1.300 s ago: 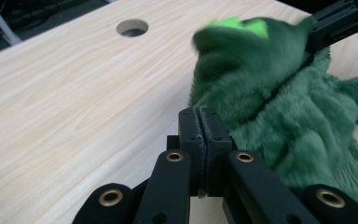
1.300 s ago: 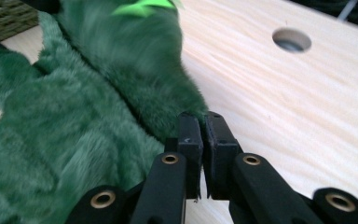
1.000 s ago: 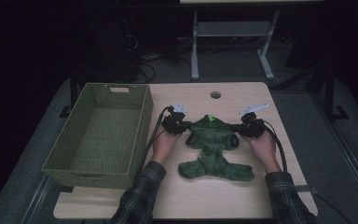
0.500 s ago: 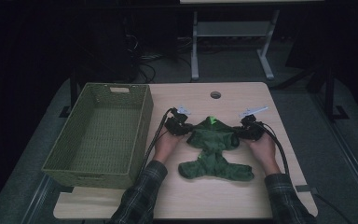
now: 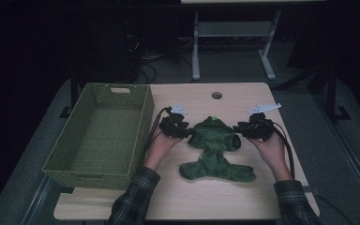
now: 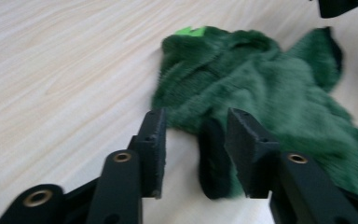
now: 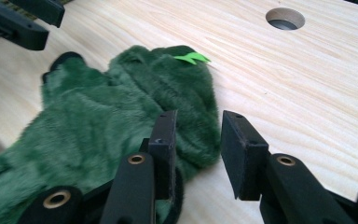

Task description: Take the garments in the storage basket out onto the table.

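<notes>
Both sets of jaws just opened since the earlier frame, both hands lifted slightly off the sleeve ends of the green plush garment (image 5: 214, 151).

Far left: woven green basket (image 5: 101, 136) on the surface (image 5: 243, 96), just beside the left hand.

Left gripper (image 5: 182, 130): jaws spread, not pressing on anything. Dark cuff of the garment's sleeve (image 6: 213, 158) between the jaws in the left gripper view, loose, resting on the surface.

Centre: green plush garment flat on the surface between the two grippers, sleeves out to either side, lower part spread toward the person. Bright green tag (image 7: 192, 58) at the neck end, pointing away from the person. Round hole (image 5: 216, 95) in the surface beyond the garment.

Right gripper (image 5: 243, 130): jaws spread, not clamped. Sleeve end (image 7: 200, 140) of the garment partly between the jaws in the right gripper view, touching the inner jaw, clear of the outer one.
</notes>
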### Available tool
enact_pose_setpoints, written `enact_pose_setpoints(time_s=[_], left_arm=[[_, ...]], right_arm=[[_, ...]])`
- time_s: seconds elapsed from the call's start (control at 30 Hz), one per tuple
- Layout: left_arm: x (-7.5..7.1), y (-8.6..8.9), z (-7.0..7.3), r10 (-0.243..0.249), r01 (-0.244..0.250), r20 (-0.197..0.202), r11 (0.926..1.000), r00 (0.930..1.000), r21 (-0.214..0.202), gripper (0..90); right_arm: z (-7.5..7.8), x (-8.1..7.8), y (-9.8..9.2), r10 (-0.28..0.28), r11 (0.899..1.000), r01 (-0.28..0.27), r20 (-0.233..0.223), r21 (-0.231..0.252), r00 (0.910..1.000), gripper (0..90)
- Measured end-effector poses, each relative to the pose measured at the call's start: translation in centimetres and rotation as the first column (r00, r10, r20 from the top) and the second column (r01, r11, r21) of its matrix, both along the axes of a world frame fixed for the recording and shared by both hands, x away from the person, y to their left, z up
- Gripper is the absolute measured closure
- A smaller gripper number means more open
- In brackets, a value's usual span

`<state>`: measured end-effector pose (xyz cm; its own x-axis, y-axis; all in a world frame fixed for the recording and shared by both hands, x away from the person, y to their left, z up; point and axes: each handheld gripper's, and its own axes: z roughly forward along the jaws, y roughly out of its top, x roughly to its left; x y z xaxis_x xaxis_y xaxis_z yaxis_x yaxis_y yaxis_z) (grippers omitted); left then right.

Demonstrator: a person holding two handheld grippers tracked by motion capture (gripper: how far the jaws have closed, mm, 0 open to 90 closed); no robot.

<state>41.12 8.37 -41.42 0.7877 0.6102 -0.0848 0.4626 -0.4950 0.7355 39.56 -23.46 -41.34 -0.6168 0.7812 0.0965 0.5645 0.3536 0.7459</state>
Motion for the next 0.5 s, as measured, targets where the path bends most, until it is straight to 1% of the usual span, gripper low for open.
enact_pose_setpoints(time_s=[0.03,0.17,0.2,0.23,0.27,0.3,0.37,0.4,0.5], left_arm=[[-0.5,0.1,0.1,-0.004,0.004,-0.001,1.0,1.0,0.001,53.7],[-2.4,0.6,0.4,-0.017,0.017,0.012,0.9998,0.9998,-0.007,45.9],[-2.9,0.7,0.4,-0.019,0.019,0.015,0.9998,0.9997,-0.008,44.7],[-3.4,0.9,0.4,-0.014,0.014,0.018,0.9998,0.9997,-0.012,42.6],[-3.8,1.1,0.4,-0.018,0.018,0.021,0.9998,0.9996,-0.01,40.1],[-4.3,1.2,0.3,-0.015,0.015,0.017,0.9997,0.9997,-0.017,38.6],[-5.1,1.6,0.1,-0.024,0.024,0.017,0.9997,0.9996,-0.007,36.6],[-5.6,1.7,-0.1,-0.022,0.022,0.016,0.9997,0.9996,-0.012,36.2],[-6.6,2.2,-0.5,-0.019,0.019,0.015,0.9997,0.9997,-0.017,34.1]], right_arm=[[0.0,-0.2,0.0,0.006,1.0,-0.006,0.005,0.001,1.0,65.2],[0.3,-1.3,0.4,0.013,1.0,-0.012,-0.006,0.013,0.9999,64.9],[0.3,-1.6,0.6,0.013,1.0,-0.013,-0.002,0.016,0.9999,64.8],[0.4,-1.9,0.8,0.021,1.0,-0.021,0.008,0.018,0.9997,64.8],[0.4,-2.2,0.9,0.026,0.999,-0.026,0.009,0.021,0.9996,64.8],[0.3,-2.4,1.1,0.03,0.999,-0.03,0.008,0.021,0.9995,64.5],[0.2,-2.9,1.5,0.035,0.999,-0.035,0.003,0.019,0.9994,64.1],[0.2,-3.1,1.6,0.041,0.999,-0.041,-0.006,0.019,0.9991,63.9],[0.4,-3.4,2.1,0.066,0.998,-0.066,-0.001,0.002,0.9978,63.7]])
